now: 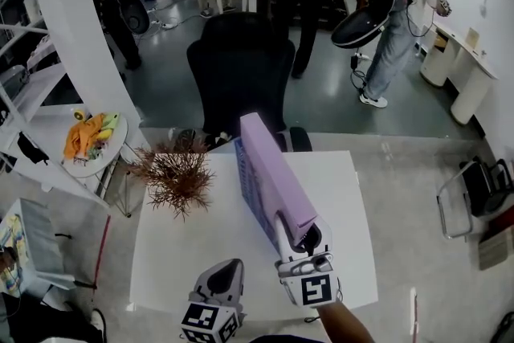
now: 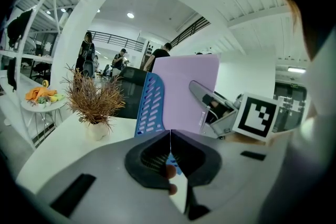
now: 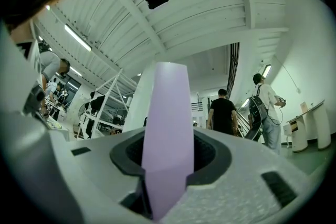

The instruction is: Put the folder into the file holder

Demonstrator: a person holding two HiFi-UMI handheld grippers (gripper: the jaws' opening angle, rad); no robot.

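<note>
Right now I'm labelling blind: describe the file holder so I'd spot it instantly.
Start at the white table. On it, between the dried plant and the lilac folder in the right gripper, stands the file holder. It is the only blue thing there, with rows of slots in its side.

1 folder (image 1: 269, 165), 1 file holder (image 1: 252, 203), 1 dried plant (image 1: 178, 179), 2 claws: L claw (image 1: 231, 263), R claw (image 1: 303, 235)
</note>
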